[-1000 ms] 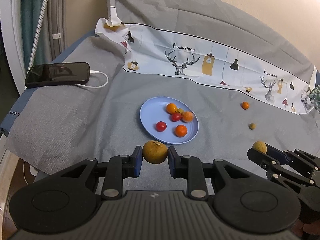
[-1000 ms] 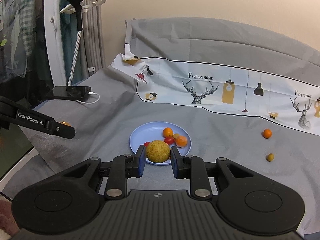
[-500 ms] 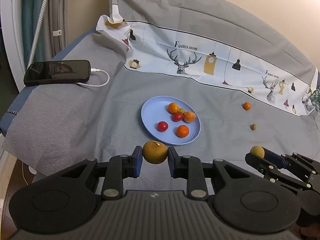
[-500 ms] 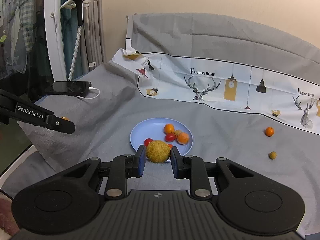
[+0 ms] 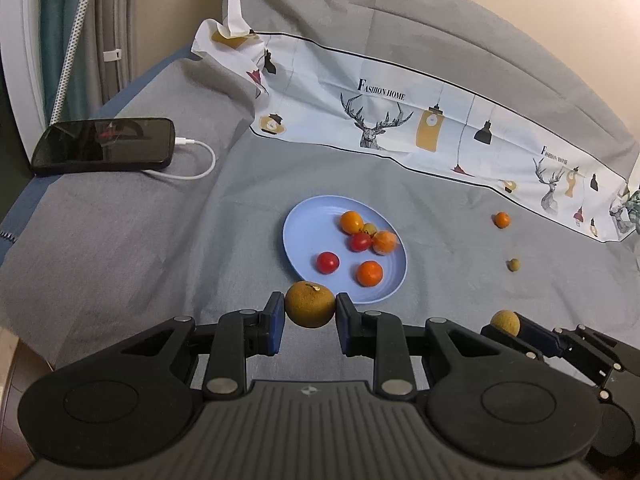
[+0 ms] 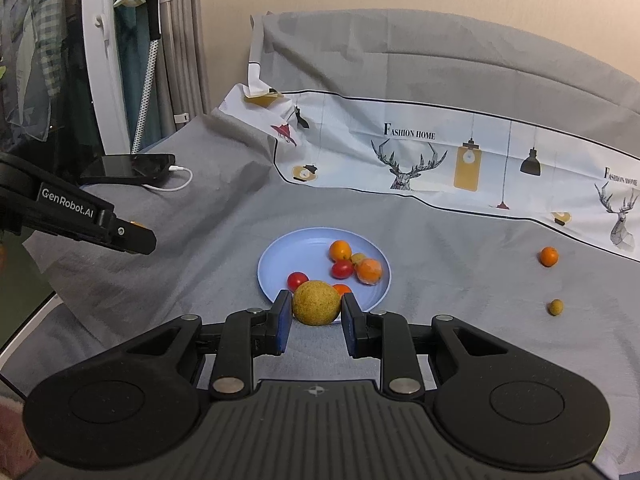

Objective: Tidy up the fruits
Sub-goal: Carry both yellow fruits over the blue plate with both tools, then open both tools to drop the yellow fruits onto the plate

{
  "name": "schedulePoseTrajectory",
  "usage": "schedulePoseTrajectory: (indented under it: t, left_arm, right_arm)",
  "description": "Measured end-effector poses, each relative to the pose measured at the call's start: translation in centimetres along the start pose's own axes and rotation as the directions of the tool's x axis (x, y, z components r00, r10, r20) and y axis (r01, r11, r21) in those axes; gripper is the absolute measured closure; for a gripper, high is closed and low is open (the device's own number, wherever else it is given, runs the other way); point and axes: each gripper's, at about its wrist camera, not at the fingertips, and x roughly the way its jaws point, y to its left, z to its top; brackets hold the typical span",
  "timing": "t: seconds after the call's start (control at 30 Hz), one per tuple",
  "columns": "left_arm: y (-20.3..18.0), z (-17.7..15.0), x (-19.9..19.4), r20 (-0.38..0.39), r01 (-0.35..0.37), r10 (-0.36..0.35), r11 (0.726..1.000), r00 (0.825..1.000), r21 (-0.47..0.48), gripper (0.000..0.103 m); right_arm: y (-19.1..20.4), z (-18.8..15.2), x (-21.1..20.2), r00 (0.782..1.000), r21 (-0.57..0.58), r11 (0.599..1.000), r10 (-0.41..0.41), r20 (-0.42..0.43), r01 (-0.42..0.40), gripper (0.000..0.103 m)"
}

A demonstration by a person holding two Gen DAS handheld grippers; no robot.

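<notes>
**Left wrist view: both grippers hold a round brown fruit before the blue plate**

Left wrist view, from the left: a black phone (image 5: 103, 146) lies near the left edge of the grey bedcover (image 5: 132, 240), with a white charging cable (image 5: 192, 160) plugged into its right end. Toward the middle sits the blue plate (image 5: 304, 232), carrying two red tomatoes, three orange fruits and one small yellowish fruit clustered on its right half. Just before the plate's near rim, the left gripper (image 5: 310, 312) is clamped on a brown round fruit (image 5: 310, 305), both blue pads pressed to its sides. Along the far edge of the bedcover runs a white printed cloth (image 5: 400, 120) with deer and lamps. To the right of the plate, a small orange fruit (image 5: 501, 220) and a small olive-green fruit (image 5: 514, 264) lie apart on the cover. At the lower right, the right gripper (image 5: 516, 326) comes in with its own fruit.

In the right wrist view, the left gripper's finger reaches in from the left edge. The right gripper (image 6: 316, 312) is closed on a yellow-brown round fruit (image 6: 316, 303), which overlaps the plate's (image 6: 288, 256) near rim in the picture.
</notes>
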Motion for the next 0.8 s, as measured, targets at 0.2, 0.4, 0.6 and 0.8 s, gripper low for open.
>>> schedulePoseTrajectory:
  t: [0.2,0.4,0.6,0.8]
  left_arm:
    - [-0.5,2.1,2.7,-0.011,0.002,-0.002,1.000,1.000,0.011,0.073]
    - [-1.1,4.1,7.5,-0.058,-0.001,0.002,1.000,0.998,0.016,0.073]
    - [-1.8,5.9,13.8,-0.116,-0.017,0.021,0.999,0.993,0.031,0.073]
    - [-2.2,6.9,18.8,-0.137,-0.040,0.048,0.998,0.989,0.057,0.073]
  right_arm:
    - [-0.6,0.5,2.8,0.999,0.011,1.000,0.006,-0.039,-0.005,0.076]
    - [-1.4,1.2,7.0,0.997,0.020,1.000,0.006,-0.071,-0.004,0.076]
    - [-2.5,1.4,12.2,0.993,0.019,1.000,0.003,-0.119,-0.001,0.076]
    - [-3.3,1.4,17.4,0.985,0.022,1.000,-0.014,-0.171,0.018,0.076]
